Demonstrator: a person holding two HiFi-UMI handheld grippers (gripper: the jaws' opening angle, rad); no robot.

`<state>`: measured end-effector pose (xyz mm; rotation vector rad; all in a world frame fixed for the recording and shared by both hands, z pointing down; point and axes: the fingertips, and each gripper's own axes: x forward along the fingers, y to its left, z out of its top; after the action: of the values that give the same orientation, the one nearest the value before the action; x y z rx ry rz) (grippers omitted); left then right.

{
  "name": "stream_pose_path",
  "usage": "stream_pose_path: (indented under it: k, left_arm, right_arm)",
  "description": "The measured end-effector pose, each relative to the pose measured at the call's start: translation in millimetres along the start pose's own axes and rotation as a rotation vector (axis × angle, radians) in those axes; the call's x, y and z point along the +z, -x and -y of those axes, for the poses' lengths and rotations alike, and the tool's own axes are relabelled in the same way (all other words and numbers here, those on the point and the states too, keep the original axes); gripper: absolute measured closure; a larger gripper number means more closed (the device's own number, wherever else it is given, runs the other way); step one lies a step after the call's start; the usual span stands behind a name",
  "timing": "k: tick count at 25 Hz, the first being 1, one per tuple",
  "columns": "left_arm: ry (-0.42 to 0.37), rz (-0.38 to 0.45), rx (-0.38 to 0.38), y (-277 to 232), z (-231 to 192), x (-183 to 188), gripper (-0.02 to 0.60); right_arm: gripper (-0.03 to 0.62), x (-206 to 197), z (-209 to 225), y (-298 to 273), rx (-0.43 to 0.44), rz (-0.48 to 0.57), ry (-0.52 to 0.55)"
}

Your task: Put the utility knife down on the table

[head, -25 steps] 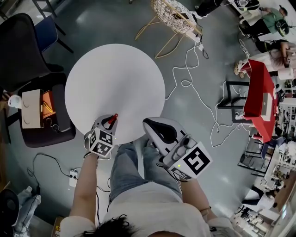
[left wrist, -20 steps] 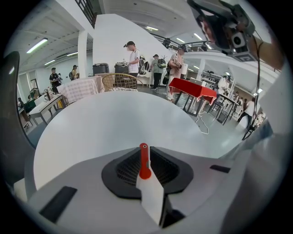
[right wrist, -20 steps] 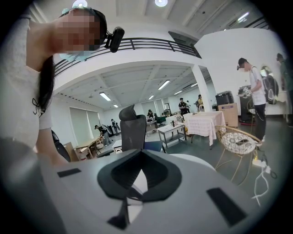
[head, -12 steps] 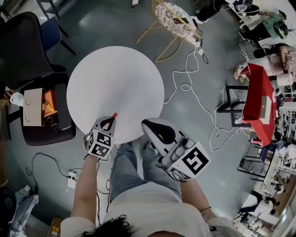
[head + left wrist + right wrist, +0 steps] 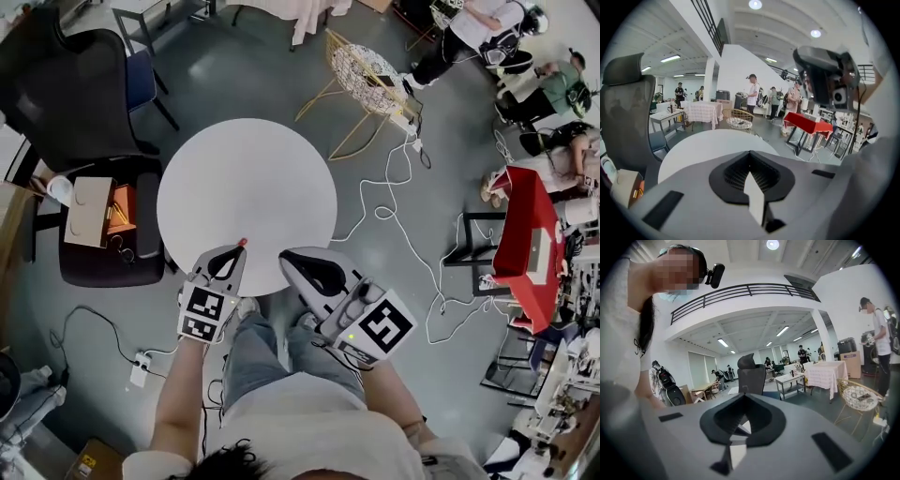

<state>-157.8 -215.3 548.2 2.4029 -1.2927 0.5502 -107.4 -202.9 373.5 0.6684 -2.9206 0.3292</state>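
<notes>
Evidently not yet done: gripped the utility knife (image 5: 241, 243) in the left tongs (image 5: 228, 262), red tip poking out over the near edge of the desk (image 5: 246, 187). Held the right tongs (image 5: 305, 267) closed, empty, just right. Seemingly needed lowering and release.

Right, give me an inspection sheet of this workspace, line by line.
Surface: round white table, top bare.
Job's things: utility knife, red tip showing at the left gripper's front, over the table's near edge, not yet set down.
Clutter: cardboard box and white cup on the dark stand left of the table.
Grippers: left gripper jaws together, apparently on the knife; right gripper jaws together, nothing between.
Cables: white cable looping on the floor right of the table; power strip near left.
Surroundings: black chair, wire chair, red table, people beyond.
</notes>
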Motion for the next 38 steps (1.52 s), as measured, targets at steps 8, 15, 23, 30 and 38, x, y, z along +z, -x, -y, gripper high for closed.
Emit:
stream_pose_path:
  k: [8,15,23,30,38]
  left_arm:
    - [0.020,0.247,0.072,70.4,44.8,82.5,0.572]
    - [0.011,0.388,0.155,120.7,77.5,129.3,0.572]
    - [-0.005,0.454,0.217,155.3,112.1,150.6,0.572]
    - [-0.023,0.480,0.251,168.6,124.9,154.4,0.572]
    - [-0.056,0.503,0.252,170.9,136.3,164.1,0.572]
  right_arm:
    - [0.586,17.3,-27.9,10.5,0.129,0.037,0.046]
    - [0.586,23.4,-47.7,28.1,0.230,0.057,0.071]
    - [0.586,28.1,-64.2,47.8,0.306,0.086,0.093]
    - [0.586,35.1,-75.4,58.7,0.336,0.106,0.137]
    - [0.586,43.7,-78.1,71.6,0.347,0.130,0.152]
